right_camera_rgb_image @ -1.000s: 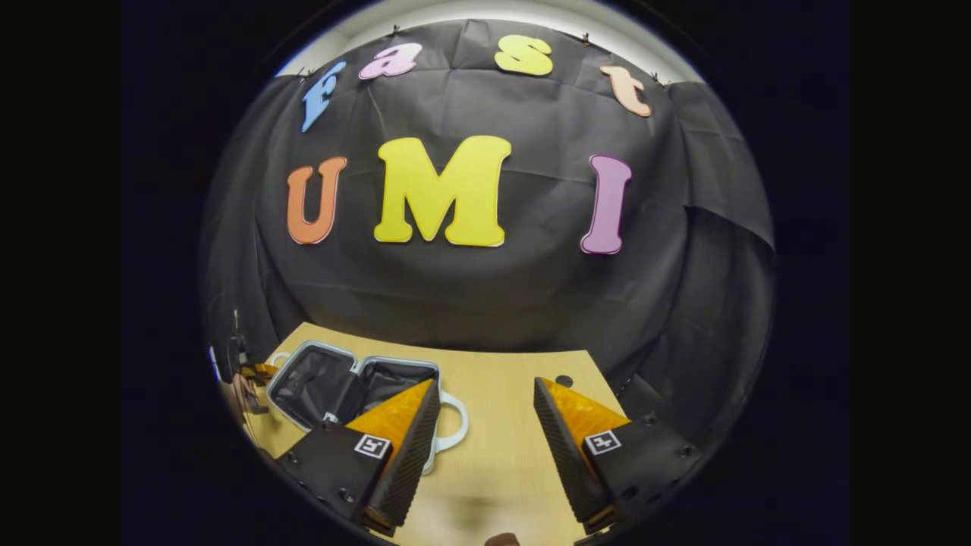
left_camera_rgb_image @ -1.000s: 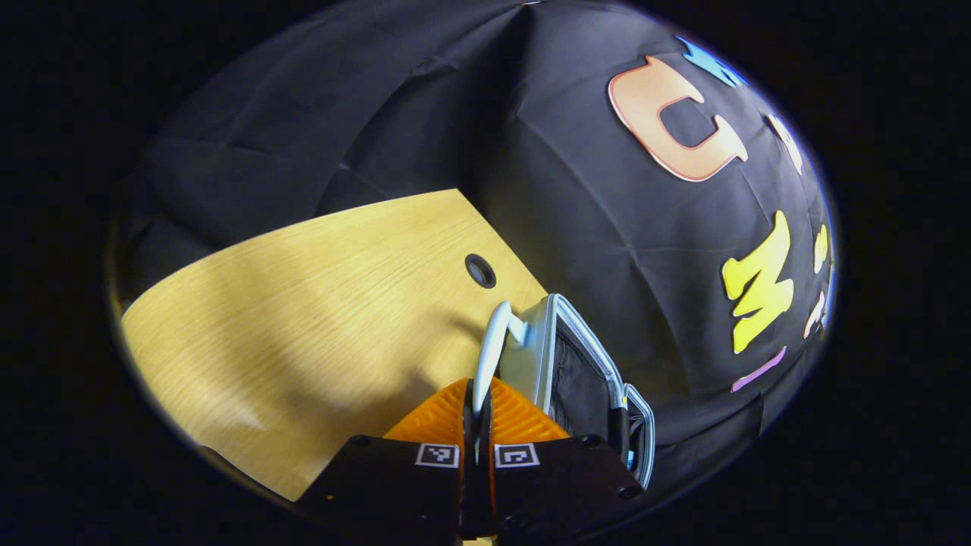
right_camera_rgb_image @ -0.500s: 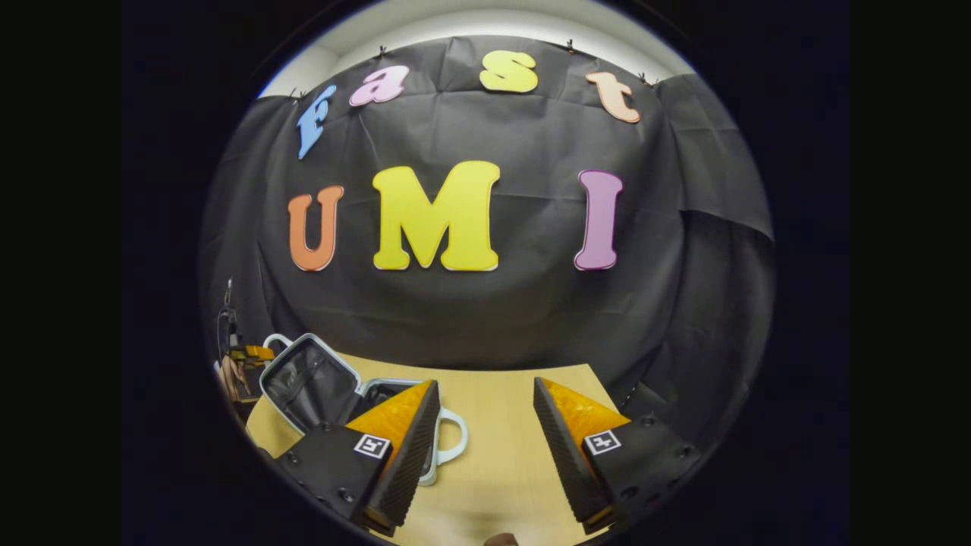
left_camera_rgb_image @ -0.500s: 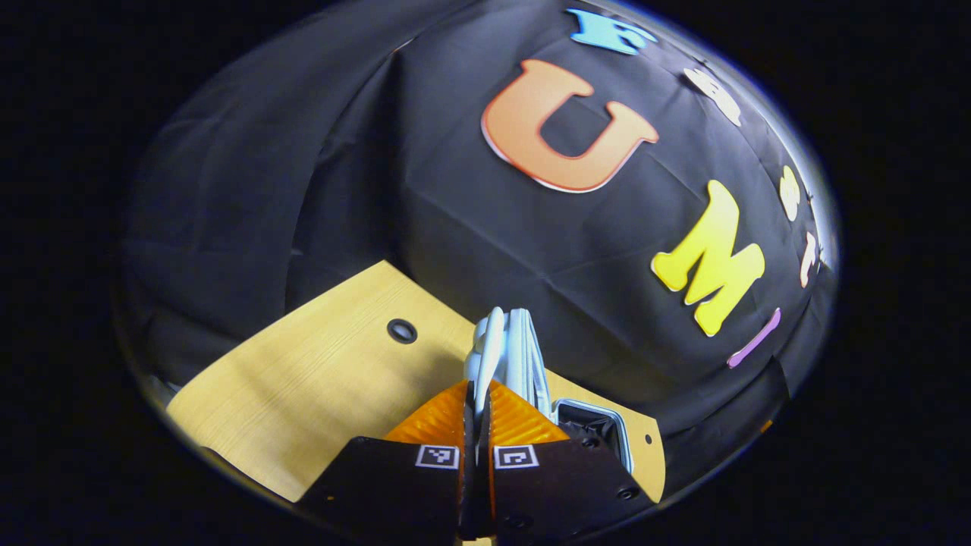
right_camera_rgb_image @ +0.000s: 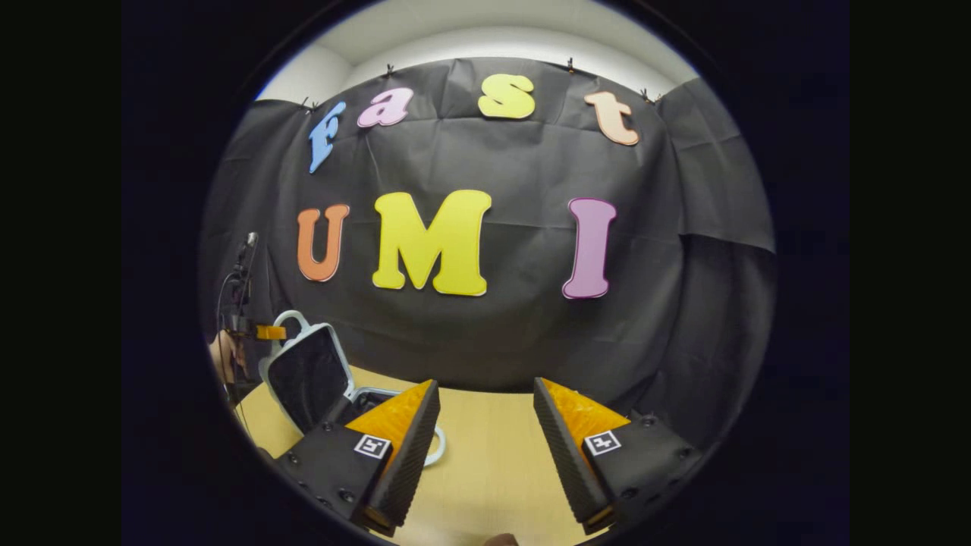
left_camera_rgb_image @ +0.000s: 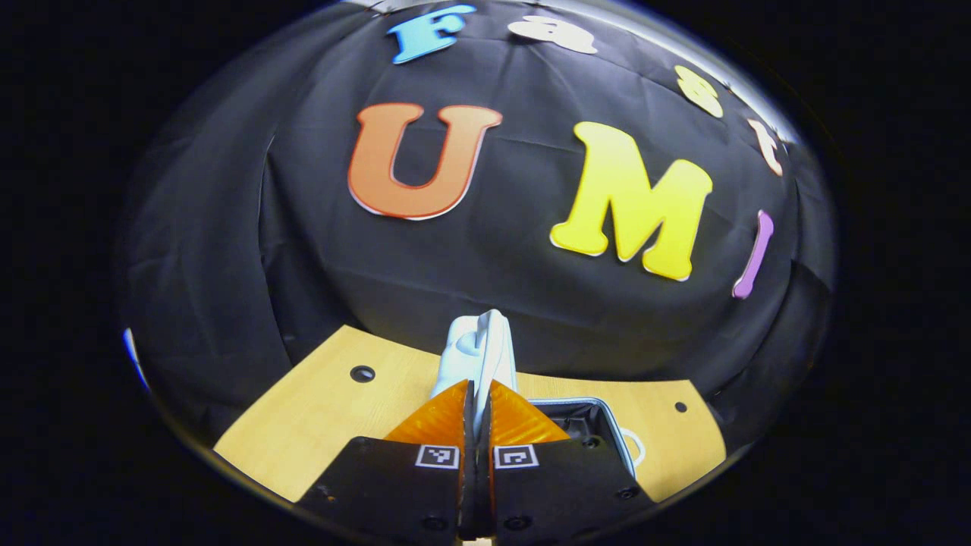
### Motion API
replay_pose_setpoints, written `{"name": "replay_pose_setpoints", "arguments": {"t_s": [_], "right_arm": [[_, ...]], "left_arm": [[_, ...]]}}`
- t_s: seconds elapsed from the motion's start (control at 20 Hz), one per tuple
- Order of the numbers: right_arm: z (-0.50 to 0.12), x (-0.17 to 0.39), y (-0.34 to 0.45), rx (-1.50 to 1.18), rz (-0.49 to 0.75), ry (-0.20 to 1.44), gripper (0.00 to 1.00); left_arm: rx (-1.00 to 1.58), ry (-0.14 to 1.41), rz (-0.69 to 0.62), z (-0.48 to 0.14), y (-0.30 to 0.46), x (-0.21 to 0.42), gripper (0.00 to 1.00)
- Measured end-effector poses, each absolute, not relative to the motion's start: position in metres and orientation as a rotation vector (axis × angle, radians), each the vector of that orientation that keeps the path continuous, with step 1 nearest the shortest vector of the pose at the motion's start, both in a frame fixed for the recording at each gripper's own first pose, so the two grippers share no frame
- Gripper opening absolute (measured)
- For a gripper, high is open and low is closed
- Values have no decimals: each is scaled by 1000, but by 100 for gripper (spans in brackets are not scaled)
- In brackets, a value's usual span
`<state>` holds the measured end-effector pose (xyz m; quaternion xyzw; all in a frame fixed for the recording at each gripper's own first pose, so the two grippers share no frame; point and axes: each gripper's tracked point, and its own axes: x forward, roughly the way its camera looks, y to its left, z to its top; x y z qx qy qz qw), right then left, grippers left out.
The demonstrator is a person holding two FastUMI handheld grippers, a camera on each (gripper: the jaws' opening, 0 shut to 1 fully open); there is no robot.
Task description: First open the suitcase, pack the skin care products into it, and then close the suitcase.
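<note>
Closing step underway: left tongs [left_camera_rgb_image: 477, 394] clamp the suitcase lid's handle [left_camera_rgb_image: 481, 349], lid [right_camera_rgb_image: 307, 375] roughly upright over the suitcase base [left_camera_rgb_image: 599, 417] on the bench [right_camera_rgb_image: 485, 455], right tongs [right_camera_rgb_image: 485, 425] gape idle nearby; next, swing lid down flat.

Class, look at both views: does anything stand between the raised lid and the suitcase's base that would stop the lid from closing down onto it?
Nothing visible does. The left gripper holds the lid raised by its handle; the base lies open on the table. Its inside is partly hidden. The right gripper hangs open, apart.
</note>
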<state>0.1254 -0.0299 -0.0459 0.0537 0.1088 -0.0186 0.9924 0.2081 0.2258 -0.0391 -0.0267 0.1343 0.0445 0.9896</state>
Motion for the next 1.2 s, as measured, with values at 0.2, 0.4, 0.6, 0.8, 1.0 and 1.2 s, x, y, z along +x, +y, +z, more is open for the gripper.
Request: {"name": "replay_pose_setpoints", "arguments": {"t_s": [0.2, 0.4, 0.6, 0.8, 1.0, 1.2], "right_arm": [[-50, 117, -61, 131, -40, 211, 75], [-63, 108, -86, 136, -34, 222, 74], [-76, 105, -107, 137, -30, 236, 74], [-99, 100, -128, 137, -30, 266, 72], [-113, 94, -141, 142, -32, 281, 74], [-138, 90, -149, 155, -26, 328, 73]], "left_arm": [[64, 272, 57, -42, 156, 214, 3], [91, 282, 42, -60, 95, 224, 3], [225, 290, 55, -88, 46, 228, 3], [247, 369, 0, -152, -7, 229, 3], [308, 408, 10, -183, -24, 241, 3], [348, 459, 8, -221, -32, 246, 3]]}}
